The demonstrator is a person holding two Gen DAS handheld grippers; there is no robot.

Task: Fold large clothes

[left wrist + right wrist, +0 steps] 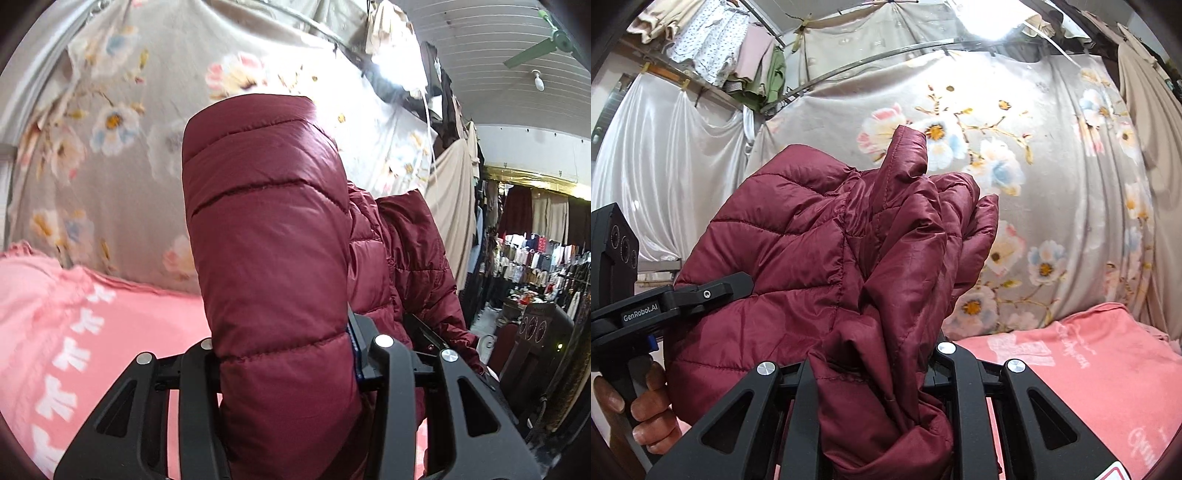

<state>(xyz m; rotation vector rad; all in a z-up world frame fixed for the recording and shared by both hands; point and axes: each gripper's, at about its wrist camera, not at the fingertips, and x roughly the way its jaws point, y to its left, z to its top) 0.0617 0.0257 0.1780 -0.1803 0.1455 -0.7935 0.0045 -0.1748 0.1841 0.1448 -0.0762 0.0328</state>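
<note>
**Currently: maroon jacket held aloft in both grippers**

Surroundings first. I note a grey floral sheet (1015, 192) hanging as a backdrop directly behind the work, with a pink bedspread (1089, 369) spread below it. To the far side, the left wrist view shows racks of hanging clothes (535, 258) and a green ceiling fan (546, 44). A white satin drape (665, 177) closes off the other side.

The quilted maroon jacket (273, 258) is raised off the bedspread and fills the middle of both views, blocking most of the forward sight line. Its shell is glossy, stitched in puffed horizontal channels; in the right wrist view it bunches into creased folds.

My left gripper (291, 350) is clamped on a thick padded section of the jacket, the fabric pressed between both jaws. My right gripper (875, 365) is likewise clamped on a gathered bundle of the jacket. In the right wrist view, a hand (646, 406) is wrapped round the left gripper's handle.

Open room lies below, over the bedspread; the backdrop is close ahead.
</note>
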